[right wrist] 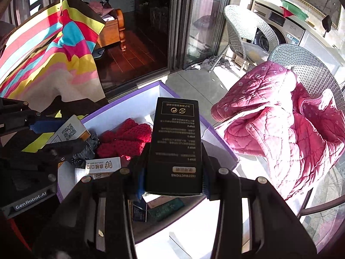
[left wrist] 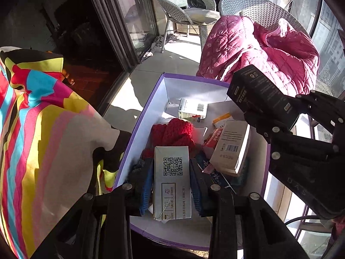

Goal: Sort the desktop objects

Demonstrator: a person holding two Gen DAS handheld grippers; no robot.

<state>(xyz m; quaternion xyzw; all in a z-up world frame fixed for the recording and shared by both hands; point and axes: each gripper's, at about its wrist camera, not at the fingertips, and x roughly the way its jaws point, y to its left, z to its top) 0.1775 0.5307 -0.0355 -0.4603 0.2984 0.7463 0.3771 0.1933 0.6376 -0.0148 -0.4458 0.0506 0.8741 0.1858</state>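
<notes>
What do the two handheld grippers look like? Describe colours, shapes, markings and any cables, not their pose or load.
Both are matte black, built from angular linkage bars joined by round silver pins. The left gripper and right gripper have blue textured pads inside their fingers. White "GenRobot.AI" lettering marks the left body in the right wrist view. A dark cable runs below the right body in the left wrist view.

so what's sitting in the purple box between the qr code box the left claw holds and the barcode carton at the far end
A red knitted piece lies there, between the QR code box and the white barcode carton, inside the purple box. The left wrist view shows it best.
</notes>
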